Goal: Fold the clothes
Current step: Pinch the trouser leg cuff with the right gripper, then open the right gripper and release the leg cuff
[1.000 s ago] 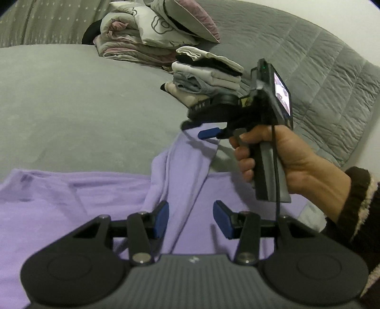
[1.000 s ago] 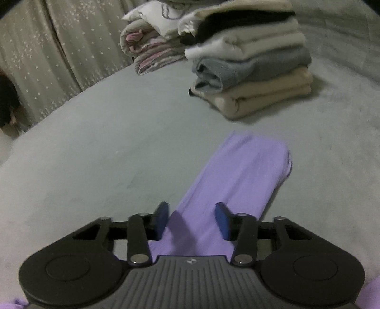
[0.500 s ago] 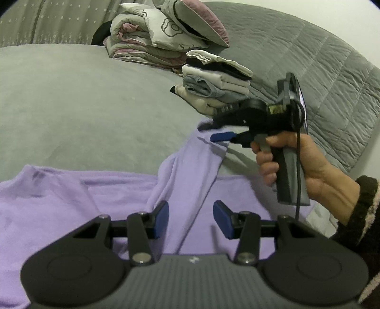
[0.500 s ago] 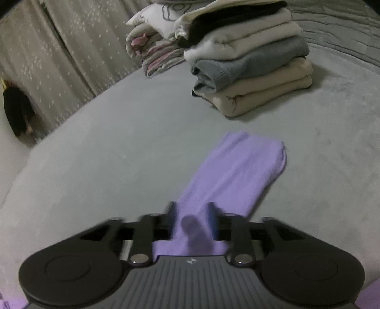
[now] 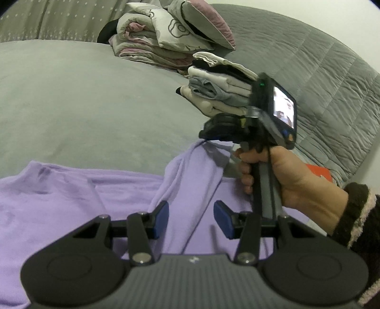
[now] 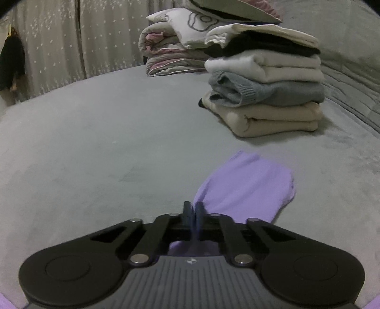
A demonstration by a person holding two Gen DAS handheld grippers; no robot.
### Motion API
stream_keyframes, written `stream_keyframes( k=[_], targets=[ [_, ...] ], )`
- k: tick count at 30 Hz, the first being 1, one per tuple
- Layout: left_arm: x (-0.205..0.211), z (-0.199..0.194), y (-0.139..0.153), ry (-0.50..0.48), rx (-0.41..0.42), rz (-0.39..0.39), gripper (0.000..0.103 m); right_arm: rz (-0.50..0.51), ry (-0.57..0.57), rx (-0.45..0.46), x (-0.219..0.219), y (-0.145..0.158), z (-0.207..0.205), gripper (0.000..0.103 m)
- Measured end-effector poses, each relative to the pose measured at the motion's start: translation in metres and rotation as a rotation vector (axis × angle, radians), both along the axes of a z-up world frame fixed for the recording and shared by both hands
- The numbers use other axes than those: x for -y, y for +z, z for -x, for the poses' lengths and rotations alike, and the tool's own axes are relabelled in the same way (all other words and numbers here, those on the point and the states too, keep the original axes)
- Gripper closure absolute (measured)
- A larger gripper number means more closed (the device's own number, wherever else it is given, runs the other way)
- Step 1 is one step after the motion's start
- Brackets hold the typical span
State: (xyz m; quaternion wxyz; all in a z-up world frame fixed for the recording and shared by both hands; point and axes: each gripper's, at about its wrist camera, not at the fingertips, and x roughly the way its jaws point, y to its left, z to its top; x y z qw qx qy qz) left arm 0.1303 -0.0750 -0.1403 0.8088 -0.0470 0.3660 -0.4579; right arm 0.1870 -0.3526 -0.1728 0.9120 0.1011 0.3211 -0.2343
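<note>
fingers of my right gripper (image 6: 193, 215) are clenched on the sleeve (image 6: 247, 183) of the purple sweater (image 5: 71, 197), lifting it off the bed (image 5: 83, 107). my left gripper (image 5: 191, 219) hovers released over the sweater's body, level. my right hand (image 5: 280, 176) grips its handle upright.

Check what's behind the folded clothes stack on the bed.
Behind the folded clothes stack sits a pile of rolled bedding with a pillow on top. The stack hides the bedding's right part; anything further back cannot be seen.
</note>
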Motion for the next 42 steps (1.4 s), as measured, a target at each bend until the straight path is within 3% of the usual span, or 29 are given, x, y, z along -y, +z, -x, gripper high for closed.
stream_keyframes(
  k=[10, 18, 23, 28, 32, 36, 42],
  targets=[
    [0.004, 0.005, 0.006, -0.007, 0.038, -0.004, 0.059, -0.111, -0.004, 0.089, 0.034, 0.029, 0.059, 0.099],
    [0.020, 0.026, 0.015, -0.069, 0.110, -0.016, 0.059, -0.190, -0.003, 0.135, 0.055, 0.040, 0.118, 0.099],
    [0.032, 0.036, 0.022, -0.112, 0.086, 0.016, 0.059, -0.206, 0.009, 0.137, 0.058, 0.044, 0.148, 0.099],
    [0.046, 0.040, 0.031, -0.134, 0.104, 0.016, 0.058, -0.226, 0.007, 0.044, 0.064, 0.030, 0.160, 0.099],
    [0.062, 0.032, 0.035, -0.128, 0.104, -0.015, 0.057, -0.207, 0.010, 0.046, 0.071, 0.027, 0.159, 0.098],
    [0.082, 0.020, 0.038, -0.130, 0.109, -0.072, 0.057, -0.101, 0.059, 0.084, 0.068, 0.033, 0.155, 0.076],
    [0.118, -0.012, 0.043, -0.110, 0.083, -0.150, 0.057, 0.056, 0.188, 0.053, 0.055, 0.024, 0.130, 0.074]
  ],
)
